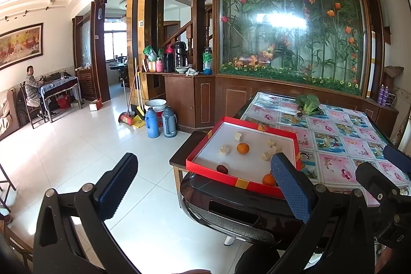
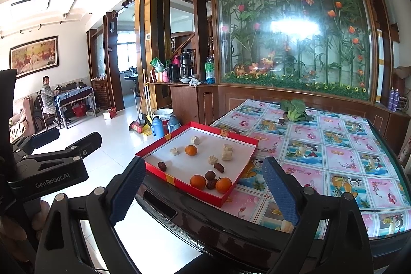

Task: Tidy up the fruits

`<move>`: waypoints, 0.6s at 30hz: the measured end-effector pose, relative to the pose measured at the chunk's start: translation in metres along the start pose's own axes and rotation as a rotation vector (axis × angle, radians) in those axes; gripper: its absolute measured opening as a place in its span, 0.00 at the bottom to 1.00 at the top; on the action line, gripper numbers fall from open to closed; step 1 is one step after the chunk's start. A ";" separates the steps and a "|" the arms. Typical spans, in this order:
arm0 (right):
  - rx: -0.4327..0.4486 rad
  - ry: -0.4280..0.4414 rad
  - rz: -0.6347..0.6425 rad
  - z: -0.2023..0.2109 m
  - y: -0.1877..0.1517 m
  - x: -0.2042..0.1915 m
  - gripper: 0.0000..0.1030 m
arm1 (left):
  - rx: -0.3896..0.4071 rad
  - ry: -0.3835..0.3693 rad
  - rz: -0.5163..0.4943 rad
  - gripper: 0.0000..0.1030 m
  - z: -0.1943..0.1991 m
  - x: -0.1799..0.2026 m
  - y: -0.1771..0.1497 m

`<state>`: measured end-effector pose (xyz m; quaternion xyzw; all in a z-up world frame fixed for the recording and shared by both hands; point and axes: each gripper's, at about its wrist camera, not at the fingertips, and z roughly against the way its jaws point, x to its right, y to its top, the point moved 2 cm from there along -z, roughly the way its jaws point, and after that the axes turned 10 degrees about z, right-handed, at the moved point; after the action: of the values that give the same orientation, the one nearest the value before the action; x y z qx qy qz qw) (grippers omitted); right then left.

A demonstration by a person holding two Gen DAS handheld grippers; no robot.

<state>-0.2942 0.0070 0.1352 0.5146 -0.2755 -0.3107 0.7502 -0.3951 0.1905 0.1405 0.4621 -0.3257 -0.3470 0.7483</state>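
A: What is seen around the table (image 1: 341, 135) in the left wrist view?

B: A floral cloth is laid over it, and a green vegetable (image 1: 307, 104) lies at its far side. Two blue flasks (image 1: 160, 122) are stood on the floor by the cabinet. A chair back (image 1: 231, 212) is placed between the left gripper (image 1: 203, 186) and the table edge. The gripper's jaws are spread wide, with nothing held.

A: And the fruit?

B: A red tray (image 1: 205, 168) is set at the table's near-left corner. One orange (image 1: 242, 148) is seen mid-tray, a second orange (image 1: 268, 179) is partly hidden by the right finger (image 1: 292, 186), and a dark date (image 1: 222, 169) lies near the front rim. Pale chunks are scattered about.

A: The right wrist view?

B: The right gripper (image 2: 203, 194) is held before the tray (image 2: 179, 182), jaws spread, empty. The left gripper (image 2: 66, 139) is seen at the left, apart from the table (image 2: 334, 158). Two oranges (image 2: 210, 183) with dates (image 2: 210, 175) between them are bunched at the near corner; a third orange (image 2: 191, 150) sits mid-tray.
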 end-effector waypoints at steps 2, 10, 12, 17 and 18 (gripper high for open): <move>-0.001 0.002 0.002 0.000 -0.001 0.000 0.90 | -0.001 0.002 -0.001 1.00 0.000 0.000 0.000; -0.007 0.006 0.012 0.002 -0.004 -0.004 0.90 | -0.013 0.008 0.007 1.00 -0.004 -0.002 -0.004; -0.005 0.006 0.012 0.000 -0.003 -0.004 0.90 | -0.016 0.010 0.007 1.00 -0.005 -0.002 -0.004; -0.009 0.008 0.015 0.000 -0.003 -0.006 0.90 | -0.013 0.015 0.011 1.00 -0.006 -0.003 -0.003; -0.010 0.009 0.019 0.000 -0.004 -0.007 0.90 | -0.012 0.017 0.013 1.00 -0.006 -0.003 -0.004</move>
<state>-0.2996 0.0113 0.1312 0.5096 -0.2753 -0.3025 0.7570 -0.3930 0.1945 0.1347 0.4582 -0.3203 -0.3401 0.7561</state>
